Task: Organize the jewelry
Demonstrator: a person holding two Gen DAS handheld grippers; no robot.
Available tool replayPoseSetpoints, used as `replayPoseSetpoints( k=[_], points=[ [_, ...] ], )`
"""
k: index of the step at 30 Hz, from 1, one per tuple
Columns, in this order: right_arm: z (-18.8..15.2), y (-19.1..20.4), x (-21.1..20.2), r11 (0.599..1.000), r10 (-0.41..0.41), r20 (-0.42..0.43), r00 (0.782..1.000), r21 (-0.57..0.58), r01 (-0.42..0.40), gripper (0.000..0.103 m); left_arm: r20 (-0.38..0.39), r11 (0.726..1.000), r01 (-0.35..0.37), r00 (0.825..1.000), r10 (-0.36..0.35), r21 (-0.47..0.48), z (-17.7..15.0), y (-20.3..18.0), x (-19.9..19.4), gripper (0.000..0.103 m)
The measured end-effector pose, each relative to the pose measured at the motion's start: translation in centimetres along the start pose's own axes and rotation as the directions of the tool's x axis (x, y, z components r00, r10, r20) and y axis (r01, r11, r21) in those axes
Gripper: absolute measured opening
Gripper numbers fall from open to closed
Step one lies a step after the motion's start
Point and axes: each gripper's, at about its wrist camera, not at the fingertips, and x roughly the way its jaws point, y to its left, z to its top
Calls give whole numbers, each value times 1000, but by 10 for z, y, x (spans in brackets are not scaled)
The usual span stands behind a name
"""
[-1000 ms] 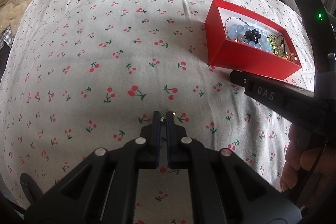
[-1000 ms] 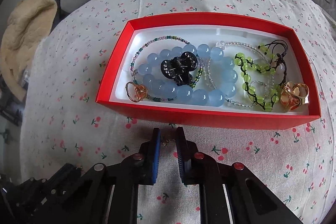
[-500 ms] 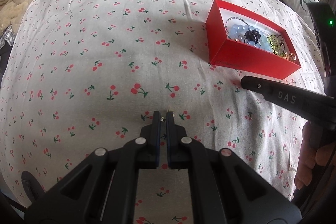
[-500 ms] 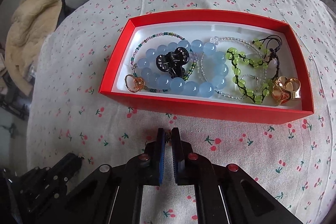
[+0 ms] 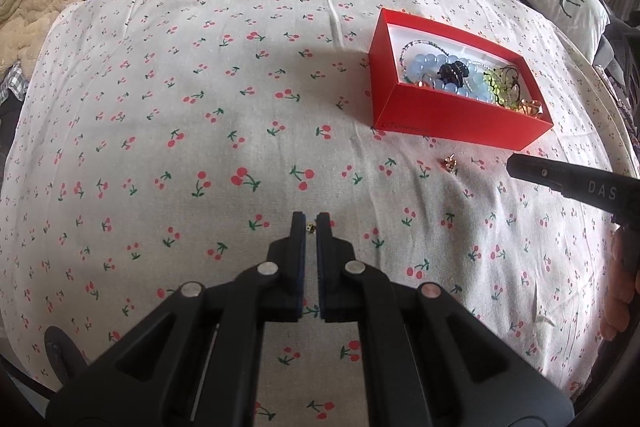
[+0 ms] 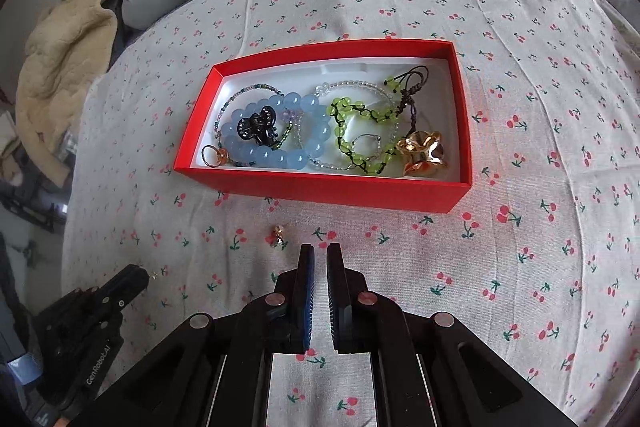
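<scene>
Small gold earring (image 6: pixel 277 235) lies on the cherry-print cloth (image 6: pixel 520 267), just left-ahead of the right gripper (image 6: pixel 319 251), whose jaws are narrow and empty. Red box (image 6: pixel 320 189) sits just beyond; open cloth between. Left gripper (image 5: pixel 311 221), farther off, is pinched on a tiny stud (image 5: pixel 310 226).
</scene>
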Motion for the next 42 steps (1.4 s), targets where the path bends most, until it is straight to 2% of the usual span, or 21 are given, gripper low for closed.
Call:
replayPoseSetpoints(
  k=[15,24,30,42],
  points=[
    [3,-38,-55,999,40,78,996,32,-43,6,81,998,57,995,-56,-10,16,-24,-23,6],
    [21,-47,-74,993,63,159,985,85,-77,6,161,987,161,974,-156,-14,42,-42,-32,6],
    [30,-40,-70,994,74,183,980,68,-88,7,175,985,173,970,-171,3,55,-56,-15,6],
    [43,-25,-39,997,69,147,987,30,-75,7,177,988,156,972,-153,-5,74,-65,20,6]
  ],
)
